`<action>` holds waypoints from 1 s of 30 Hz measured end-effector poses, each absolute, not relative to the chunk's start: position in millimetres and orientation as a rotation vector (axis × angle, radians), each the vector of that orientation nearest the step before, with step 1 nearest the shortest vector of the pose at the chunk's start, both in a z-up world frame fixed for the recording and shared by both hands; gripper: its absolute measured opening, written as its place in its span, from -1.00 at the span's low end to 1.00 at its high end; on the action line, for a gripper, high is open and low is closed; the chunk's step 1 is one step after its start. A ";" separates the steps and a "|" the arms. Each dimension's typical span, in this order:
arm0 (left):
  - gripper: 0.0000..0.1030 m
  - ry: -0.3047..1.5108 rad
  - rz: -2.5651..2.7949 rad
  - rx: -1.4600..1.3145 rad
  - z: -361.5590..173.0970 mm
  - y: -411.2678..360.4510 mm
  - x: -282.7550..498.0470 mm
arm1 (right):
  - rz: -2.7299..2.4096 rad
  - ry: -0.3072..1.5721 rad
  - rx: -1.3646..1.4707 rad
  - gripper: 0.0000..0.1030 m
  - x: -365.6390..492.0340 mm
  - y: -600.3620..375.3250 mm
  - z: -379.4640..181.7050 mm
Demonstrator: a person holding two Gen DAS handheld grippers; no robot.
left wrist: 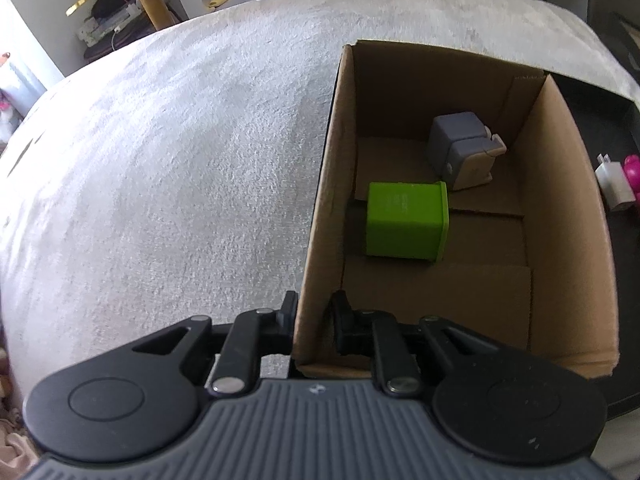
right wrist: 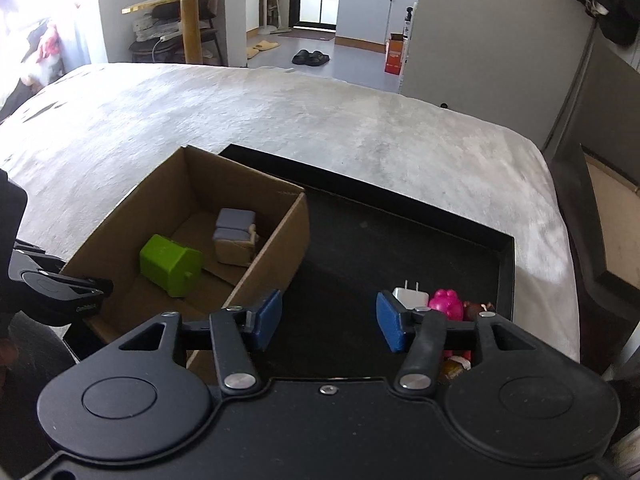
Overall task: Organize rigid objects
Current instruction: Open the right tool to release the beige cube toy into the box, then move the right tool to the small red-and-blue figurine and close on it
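Our right gripper (right wrist: 328, 320) hangs with jaws apart and empty over the black tray (right wrist: 472, 240); the white charger (right wrist: 410, 298) stands just beyond its right pad, lower right of frame. Our left gripper (left wrist: 314, 316) clamps the cardboard box (left wrist: 320, 208) wall.

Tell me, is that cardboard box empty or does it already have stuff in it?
Not empty. The cardboard box holds a green block and a grey and beige block on its floor; much of the floor is still bare.
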State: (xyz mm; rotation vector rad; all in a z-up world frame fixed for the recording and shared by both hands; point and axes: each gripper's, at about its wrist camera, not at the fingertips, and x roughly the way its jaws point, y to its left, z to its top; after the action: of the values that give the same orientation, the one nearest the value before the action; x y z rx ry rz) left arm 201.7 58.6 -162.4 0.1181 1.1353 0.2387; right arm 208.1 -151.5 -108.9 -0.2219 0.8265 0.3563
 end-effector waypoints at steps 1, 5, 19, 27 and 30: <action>-0.66 1.137 0.243 0.129 -162.6 57.1 202.0 | 0.354 0.828 -0.216 0.03 208.6 -154.4 -110.6; -0.63 1.141 0.258 0.162 -162.6 52.4 203.4 | 0.343 0.829 -0.184 0.10 208.0 -169.2 -116.8; -0.54 1.141 0.313 0.269 -166.2 35.7 208.2 | 0.268 0.851 -0.072 0.11 213.3 -225.6 -147.2; -0.52 1.140 0.331 0.311 -167.0 28.4 211.1 | 0.201 0.844 0.009 0.10 216.2 -252.3 -165.5; -0.51 1.138 0.337 0.320 -167.5 26.4 211.1 | 0.157 0.848 0.059 0.08 217.3 -262.7 -174.2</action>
State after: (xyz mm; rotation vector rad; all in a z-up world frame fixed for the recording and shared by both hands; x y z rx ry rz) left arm 211.1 26.4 -167.5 0.3196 1.1381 0.3374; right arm 217.3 -262.7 -174.2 0.0591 0.8479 0.1570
